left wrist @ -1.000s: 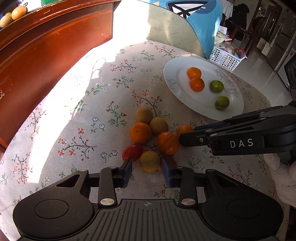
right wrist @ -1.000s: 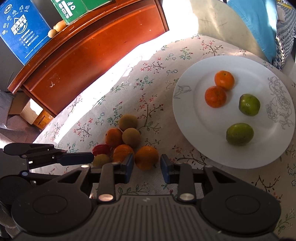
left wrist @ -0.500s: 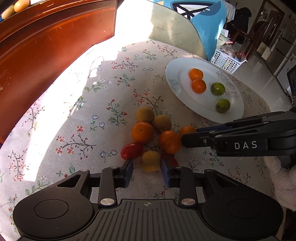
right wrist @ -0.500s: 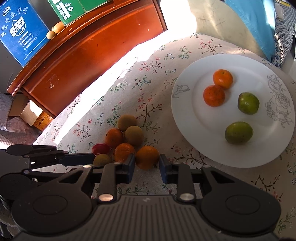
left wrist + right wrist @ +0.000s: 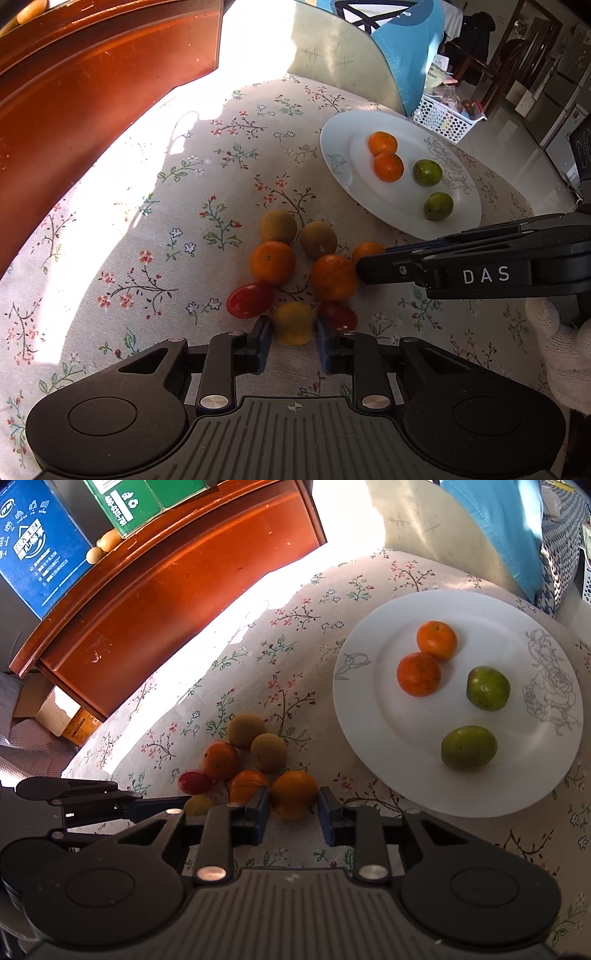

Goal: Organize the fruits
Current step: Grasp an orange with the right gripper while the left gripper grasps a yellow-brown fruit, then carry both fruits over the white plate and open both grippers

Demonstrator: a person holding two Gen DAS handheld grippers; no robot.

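Note:
A cluster of loose fruit lies on the floral tablecloth: oranges, brownish-yellow fruits and two red tomatoes. My left gripper [image 5: 293, 334] is open, its pads on either side of a small yellow fruit [image 5: 293, 322], with a red tomato [image 5: 249, 300] to its left. My right gripper [image 5: 293, 808] is open around an orange [image 5: 293, 794] at the cluster's near edge. A white plate [image 5: 373, 738] to the right holds two oranges [image 5: 419, 674] and two green fruits [image 5: 487, 688].
A red-brown wooden cabinet [image 5: 177, 590] stands behind the table with blue and green boxes on top. A chair with a blue cloth [image 5: 402, 44] and a white basket [image 5: 443, 118] stand beyond the plate.
Both grippers have moved forward and down toward the cluster. The left pads now flank the yellow fruit and the right pads flank the orange. The jaws have narrowed slightly.

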